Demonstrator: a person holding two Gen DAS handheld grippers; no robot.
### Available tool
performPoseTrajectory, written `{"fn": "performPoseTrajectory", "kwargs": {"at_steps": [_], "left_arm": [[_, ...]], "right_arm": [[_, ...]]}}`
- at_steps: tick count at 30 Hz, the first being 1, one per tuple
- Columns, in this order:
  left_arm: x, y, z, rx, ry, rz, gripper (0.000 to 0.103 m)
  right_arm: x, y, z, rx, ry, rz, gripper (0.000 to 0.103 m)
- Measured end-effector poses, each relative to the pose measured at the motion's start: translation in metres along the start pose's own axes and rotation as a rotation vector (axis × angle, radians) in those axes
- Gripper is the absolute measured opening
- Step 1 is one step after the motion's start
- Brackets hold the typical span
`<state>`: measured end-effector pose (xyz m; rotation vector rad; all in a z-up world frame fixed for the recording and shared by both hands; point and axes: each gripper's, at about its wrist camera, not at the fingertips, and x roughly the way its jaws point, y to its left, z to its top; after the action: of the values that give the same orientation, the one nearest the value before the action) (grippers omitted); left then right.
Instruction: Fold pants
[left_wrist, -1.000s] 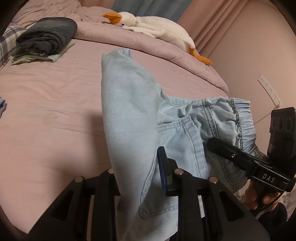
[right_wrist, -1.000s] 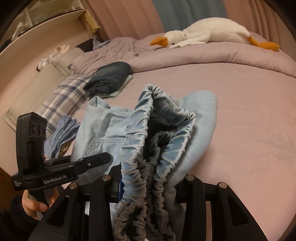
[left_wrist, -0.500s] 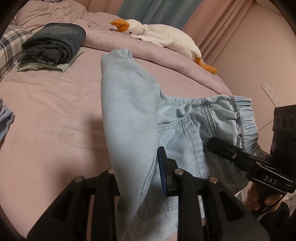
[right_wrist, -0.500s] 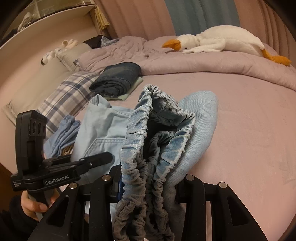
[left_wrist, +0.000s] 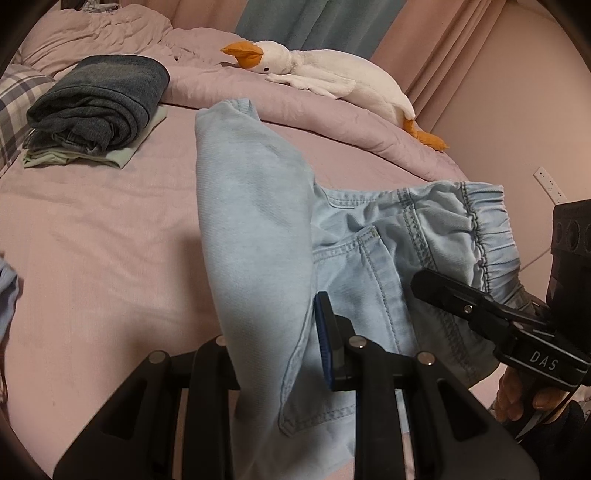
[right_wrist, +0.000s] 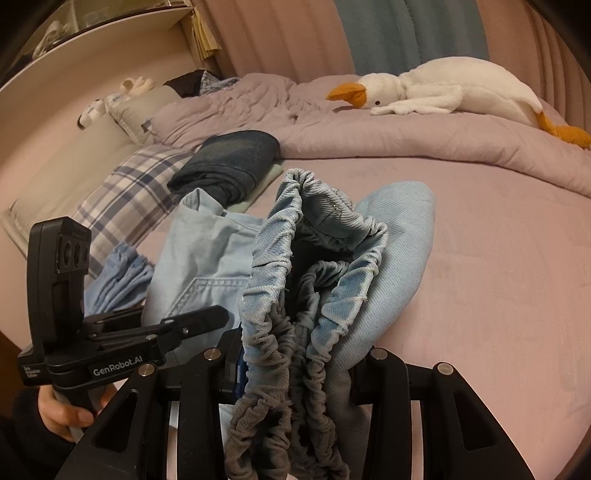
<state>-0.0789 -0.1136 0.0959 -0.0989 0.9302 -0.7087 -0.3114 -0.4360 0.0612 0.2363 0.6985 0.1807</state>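
Your left gripper (left_wrist: 277, 354) has its jaws clamped on a leg fold of the pants (left_wrist: 258, 221) at lower centre, your right gripper (right_wrist: 295, 373) has its jaws clamped on the bunched waistband (right_wrist: 295, 295), and the pants hang over the bed (left_wrist: 92, 229).

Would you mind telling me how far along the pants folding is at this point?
Partly done. The light blue pants already lie doubled over on the bed. In hand: the left gripper is shut on the leg fabric, the right gripper on the bunched elastic waistband. Left: the final fold, then stacking, perhaps beside the folded dark jeans.
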Motion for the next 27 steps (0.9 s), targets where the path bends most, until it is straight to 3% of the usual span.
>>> {"fn": "performPoseTrajectory", "kwargs": {"at_steps": [15,27], "left_arm": [[0.054,0.009,0.035,0.013,0.037,0.01,0.023],[0.09,0.016,0.039,0.005,0.09,0.029,0.024]], "right_arm": [[0.033,-0.03,0.023,0.03,0.012,-0.018,0.041],[0.06,-0.046,0.026,0.07,0.052,-0.033,0.041]]}}
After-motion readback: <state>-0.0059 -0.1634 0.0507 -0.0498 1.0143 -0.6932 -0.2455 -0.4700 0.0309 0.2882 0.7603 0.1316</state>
